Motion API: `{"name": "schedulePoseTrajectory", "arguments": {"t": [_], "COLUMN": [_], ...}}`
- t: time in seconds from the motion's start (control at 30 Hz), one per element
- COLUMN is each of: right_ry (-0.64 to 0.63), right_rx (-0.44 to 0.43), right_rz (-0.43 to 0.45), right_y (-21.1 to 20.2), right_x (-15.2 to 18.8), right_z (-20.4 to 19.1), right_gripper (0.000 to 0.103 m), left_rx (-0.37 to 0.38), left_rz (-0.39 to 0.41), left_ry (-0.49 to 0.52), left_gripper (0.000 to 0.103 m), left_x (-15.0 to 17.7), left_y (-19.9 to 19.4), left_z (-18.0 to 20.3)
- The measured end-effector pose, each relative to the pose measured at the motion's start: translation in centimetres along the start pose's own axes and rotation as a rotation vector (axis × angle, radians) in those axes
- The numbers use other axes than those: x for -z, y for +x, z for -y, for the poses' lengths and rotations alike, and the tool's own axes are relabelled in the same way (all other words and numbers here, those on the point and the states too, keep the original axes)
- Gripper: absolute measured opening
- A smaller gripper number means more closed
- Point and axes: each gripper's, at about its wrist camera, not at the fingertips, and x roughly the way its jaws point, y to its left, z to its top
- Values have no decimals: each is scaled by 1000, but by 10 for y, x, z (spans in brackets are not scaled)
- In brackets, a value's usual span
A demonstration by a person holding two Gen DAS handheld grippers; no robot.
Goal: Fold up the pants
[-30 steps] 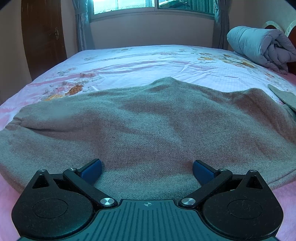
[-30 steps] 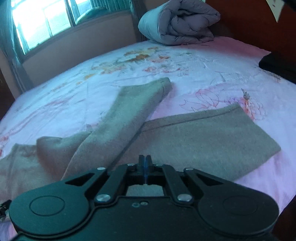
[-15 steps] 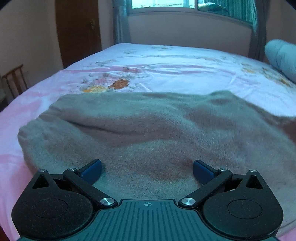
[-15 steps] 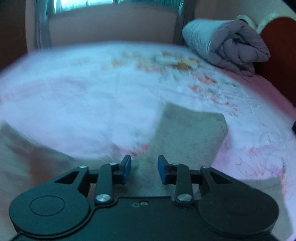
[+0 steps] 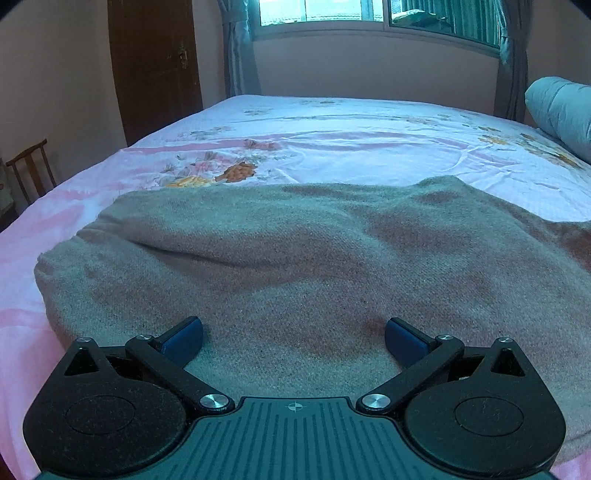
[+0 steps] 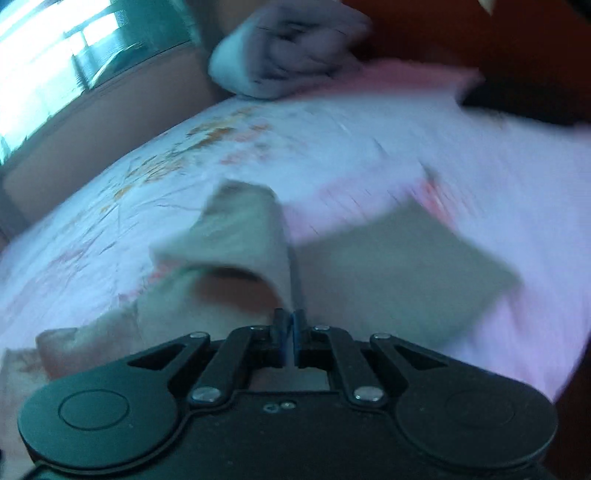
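Grey-brown knitted cloth covers the near part of the bed: the pants lie spread across the pink floral bedsheet, their thick upper part bunched into soft ridges right in front of the left gripper. That gripper hangs low over the fabric with its jaws spread wide; the two blue pads sit well apart, the cloth lies beneath and between them, and neither pad pinches any of it. Seen from the right wrist, the picture is smeared with motion. The right gripper has its jaws pressed together, having just closed, and a fold of one pant leg rises straight from their tips, so the fingers look to be pinching its edge, though the blur keeps the exact contact from being certain. That leg is lifted and curls over itself, hollow underneath, while the other leg lies flat on the sheet just to the right of the closed jaws. At the far side of the bed a rolled grey quilt rests against the dark headboard. From the left wrist, a window with grey curtains runs along the far wall, a brown wooden door stands to the left, and a wooden chair is beside the bed's left edge.
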Motion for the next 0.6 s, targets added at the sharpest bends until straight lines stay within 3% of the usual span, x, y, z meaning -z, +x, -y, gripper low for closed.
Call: {"name": "schedulePoseTrajectory", "arguments": {"t": [0.03,0.07,0.17,0.3,0.4,0.47,0.6], "right_ry": [18,40,-16,-379,-760,-969,-1161], "right_rx": [11,21,-24,-33,9,91,206], "right_rz": [-12,0,47,110,115,136,59], "right_y": [-2,-7,-20,-22,-2,17,58], "right_x": [4,5,-2,-12,3,16,23], "right_z": [8,15,11,-43,-92,-115,-135], "right_gripper": [12,18,20,37,38,38,35], "left_rx": [3,5,8,7,8,8,10], "left_rz": [0,0,-1,4,1,1,3], "left_ry": [1,2,6,4,4,6,8], "left_gripper": [103,103,103,103,103,103,103], "left_x": [0,0,0,1,1,2,2], "left_y": [0,-1,-1,-1,-1,-1,-1], "left_z": [0,-1,0,0,0,0,0]}}
